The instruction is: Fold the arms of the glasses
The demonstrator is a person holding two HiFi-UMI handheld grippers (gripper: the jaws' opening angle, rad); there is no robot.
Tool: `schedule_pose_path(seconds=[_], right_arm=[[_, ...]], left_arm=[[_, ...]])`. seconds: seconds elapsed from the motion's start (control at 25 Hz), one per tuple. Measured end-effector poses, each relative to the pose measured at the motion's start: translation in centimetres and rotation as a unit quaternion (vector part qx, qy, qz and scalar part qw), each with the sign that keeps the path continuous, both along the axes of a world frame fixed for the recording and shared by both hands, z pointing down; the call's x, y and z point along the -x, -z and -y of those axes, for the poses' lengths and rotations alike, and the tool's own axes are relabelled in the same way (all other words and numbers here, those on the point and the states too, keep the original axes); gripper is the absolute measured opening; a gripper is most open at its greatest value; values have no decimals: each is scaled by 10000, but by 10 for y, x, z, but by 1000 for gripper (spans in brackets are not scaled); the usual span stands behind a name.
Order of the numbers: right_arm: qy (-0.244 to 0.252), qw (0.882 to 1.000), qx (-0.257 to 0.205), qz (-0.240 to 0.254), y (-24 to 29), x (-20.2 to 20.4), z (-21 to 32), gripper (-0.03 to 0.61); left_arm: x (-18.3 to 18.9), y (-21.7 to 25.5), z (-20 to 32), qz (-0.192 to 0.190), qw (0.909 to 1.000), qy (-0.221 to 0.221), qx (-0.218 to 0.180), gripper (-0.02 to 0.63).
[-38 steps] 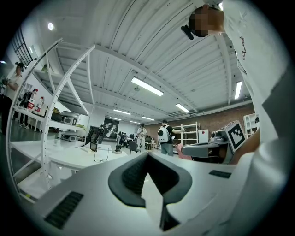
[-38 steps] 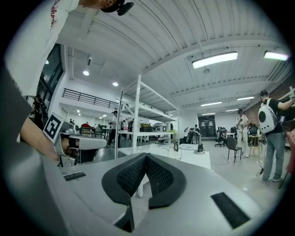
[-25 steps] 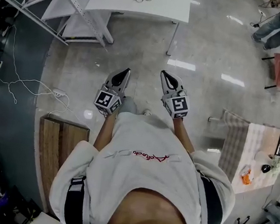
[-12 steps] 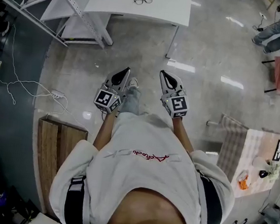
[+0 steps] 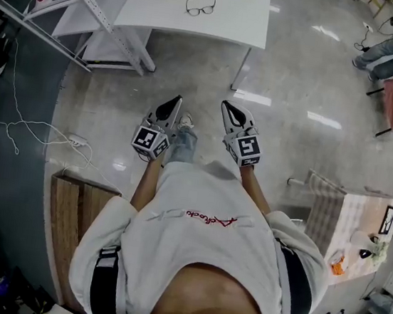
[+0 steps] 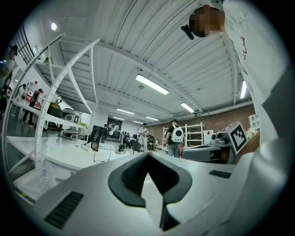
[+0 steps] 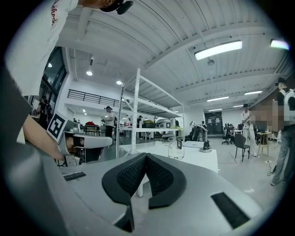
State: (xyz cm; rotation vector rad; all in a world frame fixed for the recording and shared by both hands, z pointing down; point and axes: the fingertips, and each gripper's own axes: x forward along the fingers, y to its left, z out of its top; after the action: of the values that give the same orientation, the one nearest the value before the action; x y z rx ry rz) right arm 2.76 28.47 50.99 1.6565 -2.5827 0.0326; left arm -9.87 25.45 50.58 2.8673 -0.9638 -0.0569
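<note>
Head view: glasses (image 5: pixel 200 5) are lying with arms unfolded on the white table (image 5: pixel 236 18), a little in from its near edge. Left gripper (image 5: pixel 177 101) and right gripper (image 5: pixel 226 106) are pointing toward it, well apart from it. Left gripper view: jaws are sitting fully together, gripping nothing. Right gripper view: jaws are likewise pressing together, empty.

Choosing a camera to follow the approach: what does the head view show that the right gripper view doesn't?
Only the head view: a wooden board and a checked-cloth table beside the person. Only the right gripper view: ceiling lights and a black chair. Both: the glasses on the white table ahead, plus the left gripper and right gripper, both shut.
</note>
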Motion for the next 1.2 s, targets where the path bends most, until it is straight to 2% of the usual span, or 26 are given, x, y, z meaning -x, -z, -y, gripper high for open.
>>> schedule_pose_path(seconds=[0.24,0.68,1.2], right_arm=[[-5,10000,24,-29,-2,-2,44,32],[77,9998,109,-123,9,8,157,32],[-170,9995,150,-209,11,2,275,32]], left_arm=[[-4,-4,44,2,10000,-47,25,15],[1,5,157,-90,9999,-77,62,15],[-4,-1,275,-177,9991,-298,223,15]])
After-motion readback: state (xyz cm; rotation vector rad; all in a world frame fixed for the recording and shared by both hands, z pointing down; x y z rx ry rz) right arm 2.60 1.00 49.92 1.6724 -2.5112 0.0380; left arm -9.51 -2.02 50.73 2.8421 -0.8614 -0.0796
